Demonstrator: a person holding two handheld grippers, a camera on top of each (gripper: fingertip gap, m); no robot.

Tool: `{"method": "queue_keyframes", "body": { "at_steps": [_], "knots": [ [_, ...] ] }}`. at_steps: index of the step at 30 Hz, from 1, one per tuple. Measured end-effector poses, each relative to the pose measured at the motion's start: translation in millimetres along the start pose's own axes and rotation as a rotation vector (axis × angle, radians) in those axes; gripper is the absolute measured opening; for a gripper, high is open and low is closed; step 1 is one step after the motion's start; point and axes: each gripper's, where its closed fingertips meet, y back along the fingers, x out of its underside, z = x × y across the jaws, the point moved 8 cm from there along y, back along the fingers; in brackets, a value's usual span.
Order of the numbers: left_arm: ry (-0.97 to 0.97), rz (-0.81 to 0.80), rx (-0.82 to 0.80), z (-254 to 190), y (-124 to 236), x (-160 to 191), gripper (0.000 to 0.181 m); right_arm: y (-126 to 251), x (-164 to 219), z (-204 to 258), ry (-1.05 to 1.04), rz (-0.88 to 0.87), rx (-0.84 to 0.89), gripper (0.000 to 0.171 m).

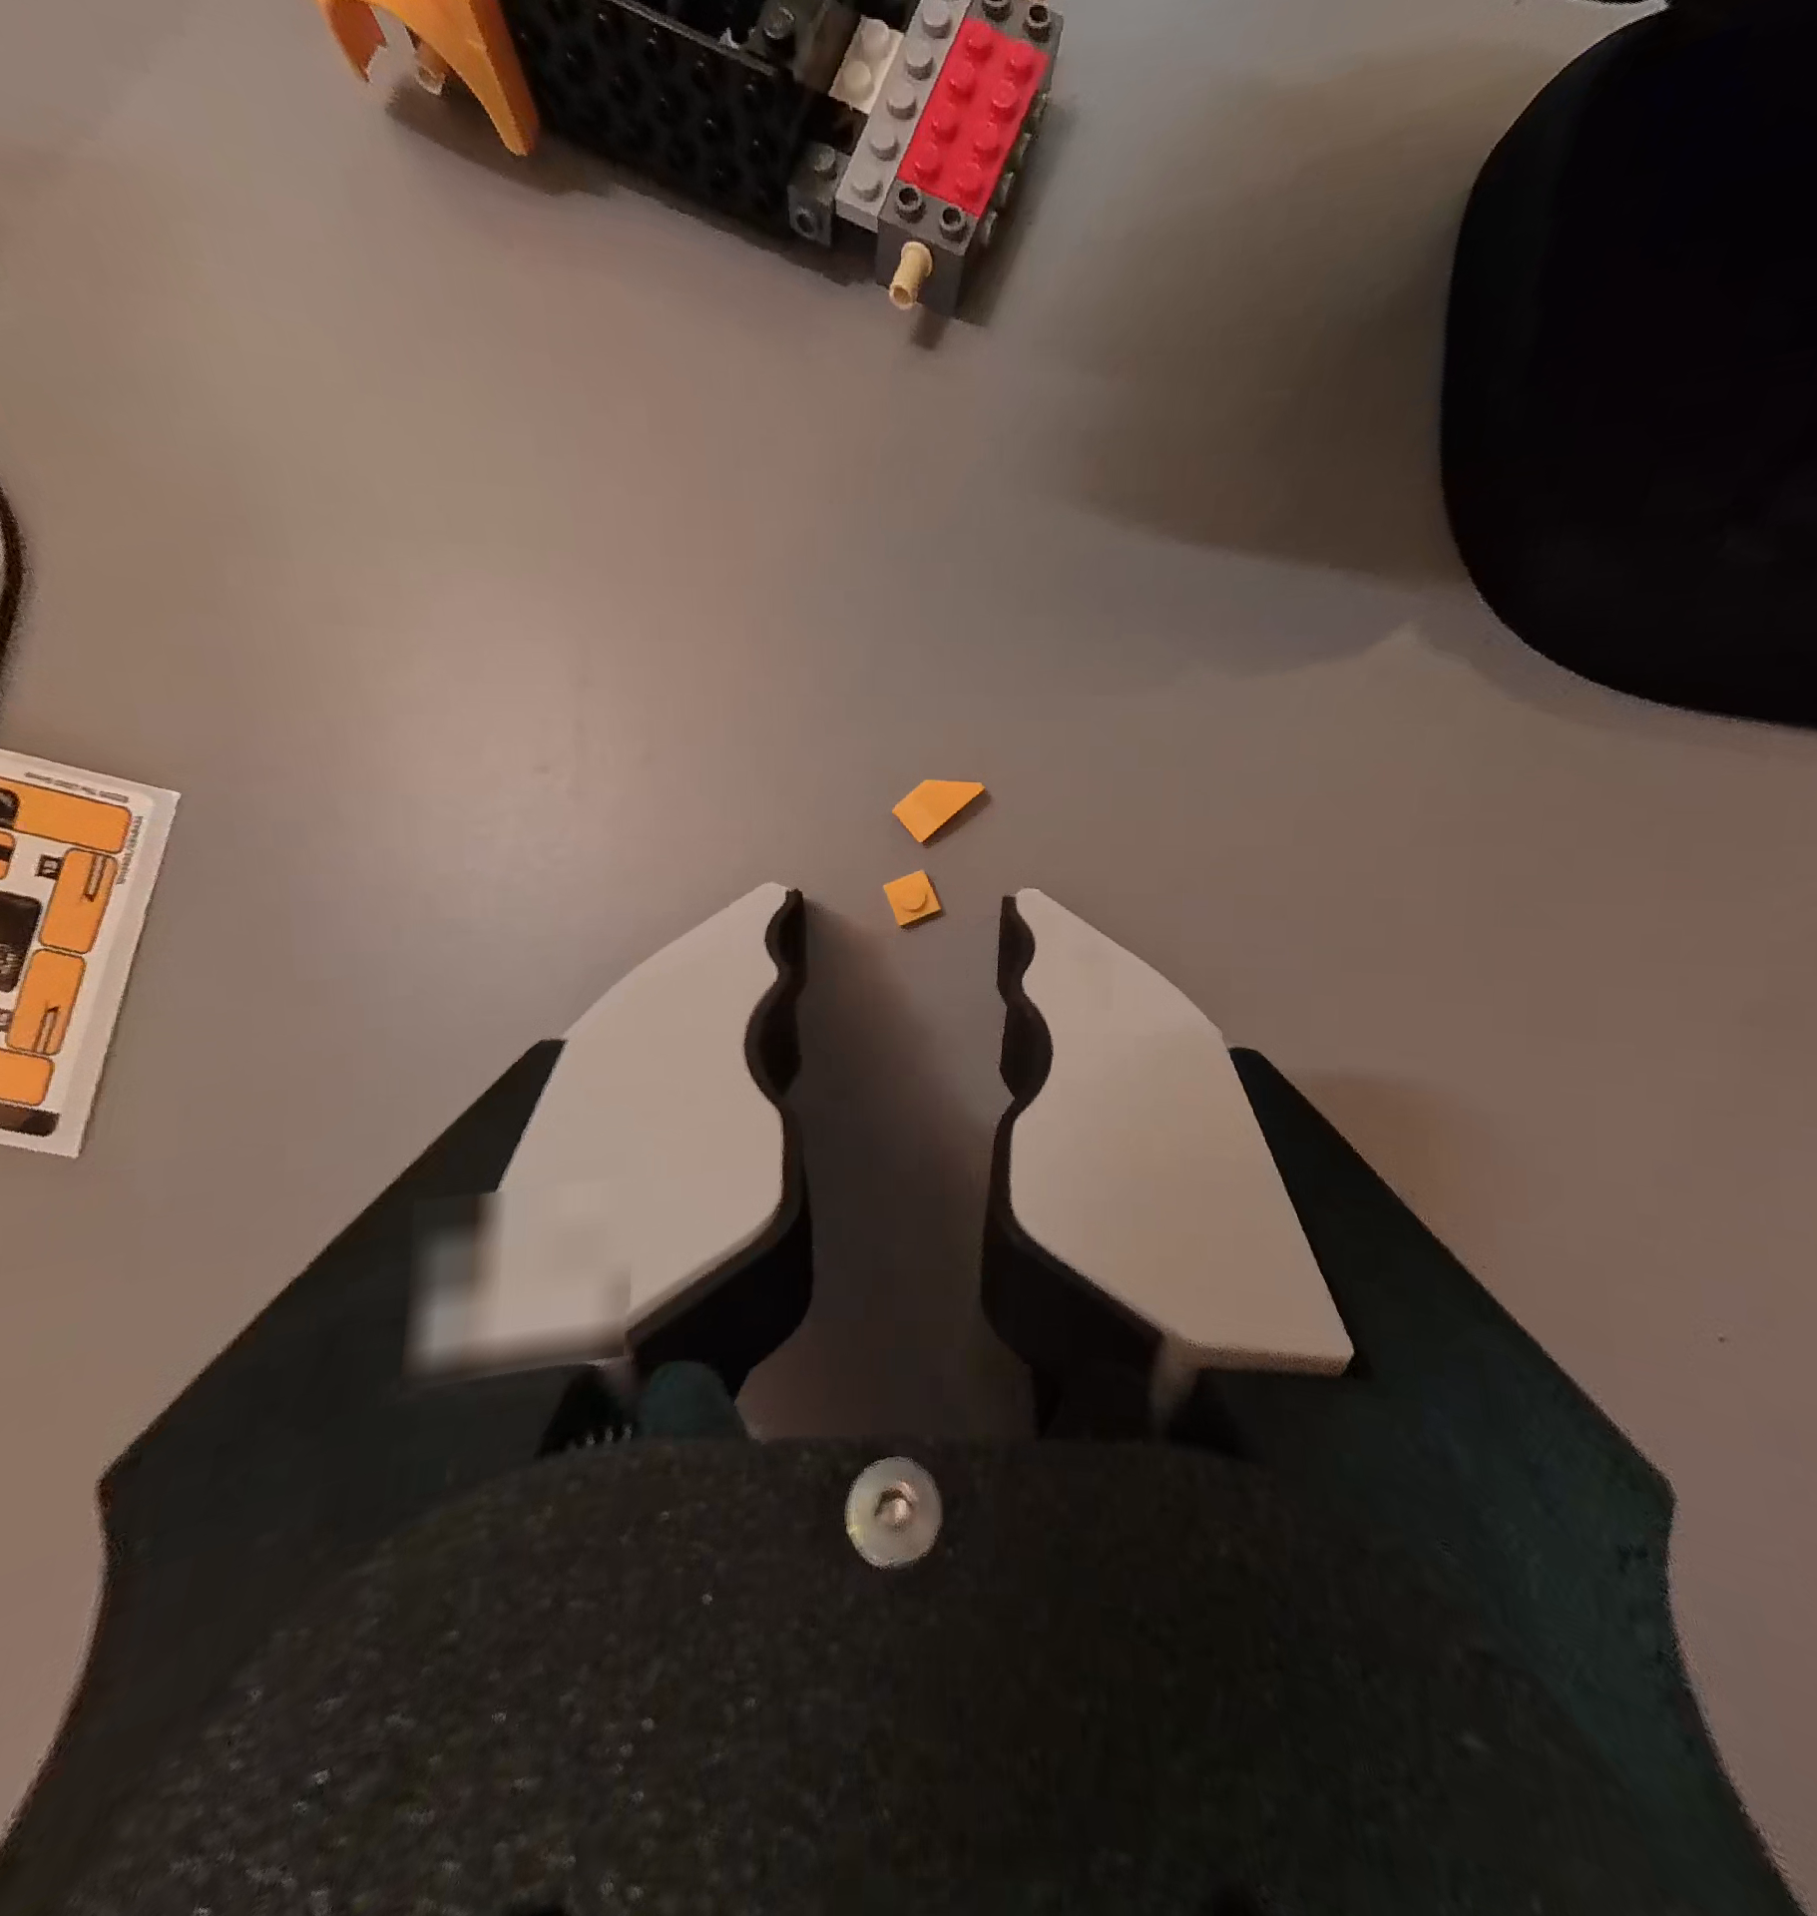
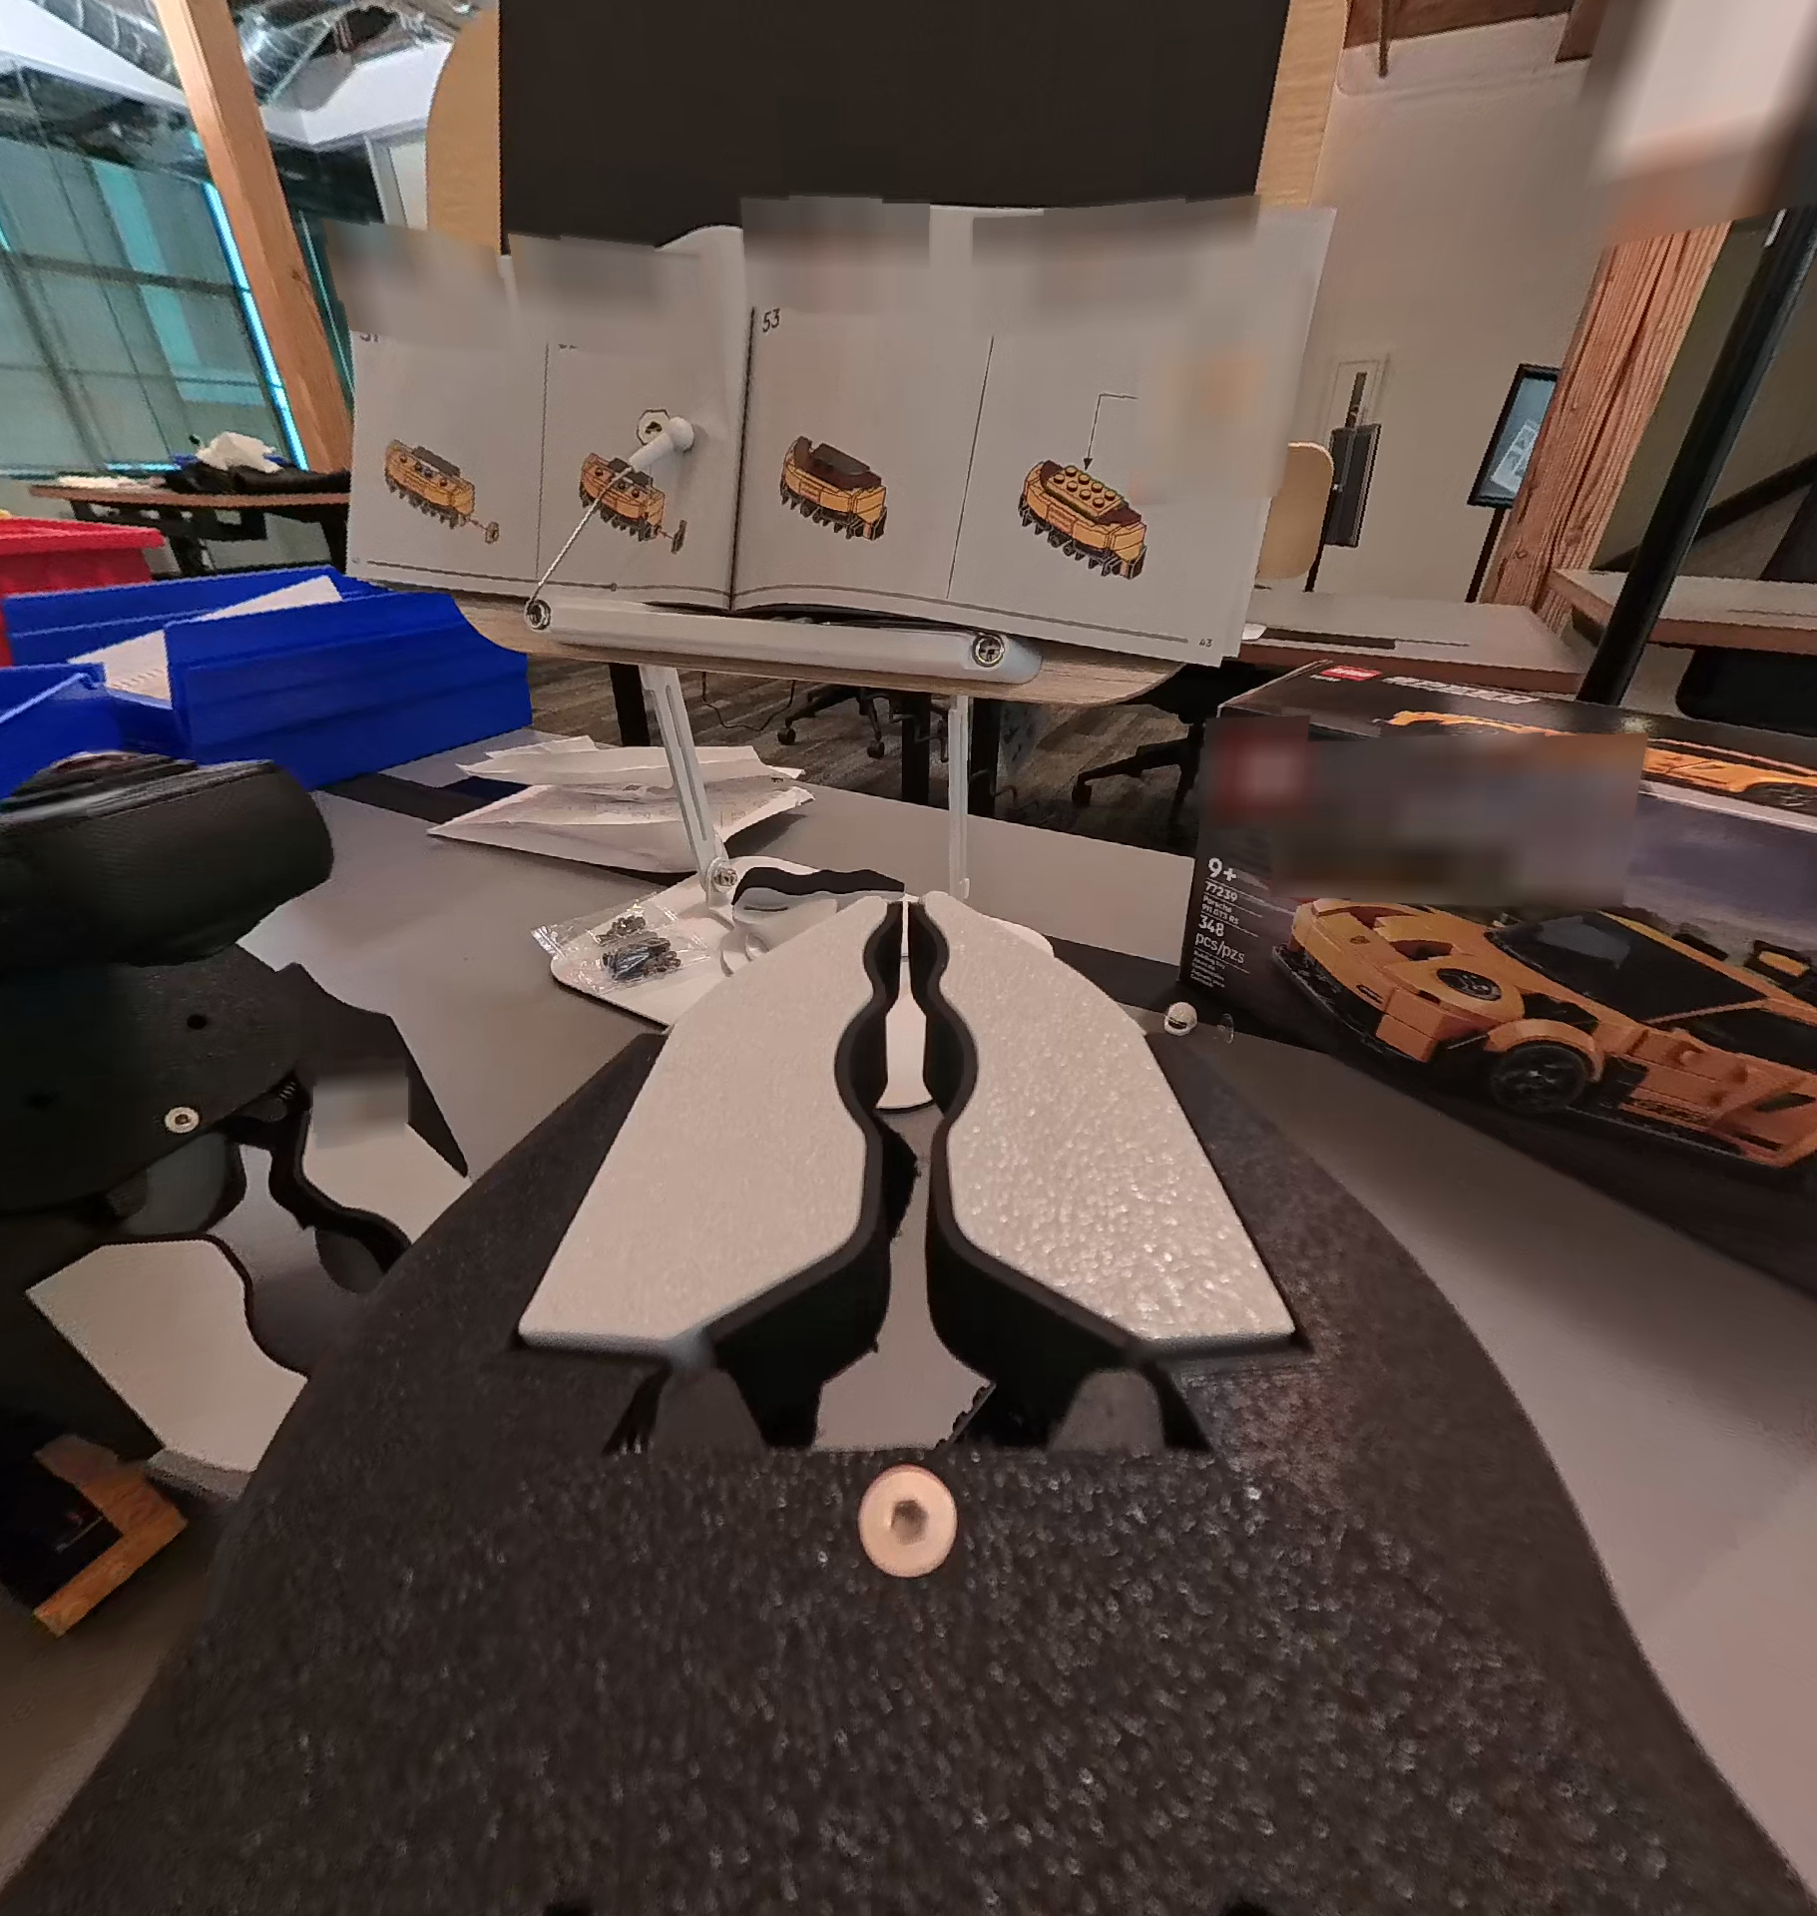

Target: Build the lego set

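Grey tabletop (image 1: pixel 572 581) fills the left wrist view, where the left claw (image 1: pixel 902 904) points steeply down, its jaws apart. A small orange square plate (image 1: pixel 912 898) lies between its tips, touching neither; an orange wedge piece (image 1: pixel 938 808) sits just beyond. Farther off stands the partly built model (image 1: pixel 831 114). The right claw (image 2: pixel 904 912) is held level, jaws together and empty, facing the instruction booklet (image 2: pixel 842 456) on its stand.
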Motion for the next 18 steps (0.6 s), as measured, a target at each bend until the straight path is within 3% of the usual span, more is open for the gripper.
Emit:
{"method": "queue_keyframes", "body": {
  "at_steps": [11, 18],
  "knots": [
    [-0.047, -0.017, -0.026, 3.2, 5.7, 4.3, 0.043, 0.8, -1.2, -0.1, 0.007, -0.003, 0.003, 0.001],
    [-0.066, -0.078, -0.04, -0.5, 11.6, 1.7, 0.035, 0.8, -0.4, -0.6, 0.009, -0.001, 0.007, 0.001]
  ]
}}
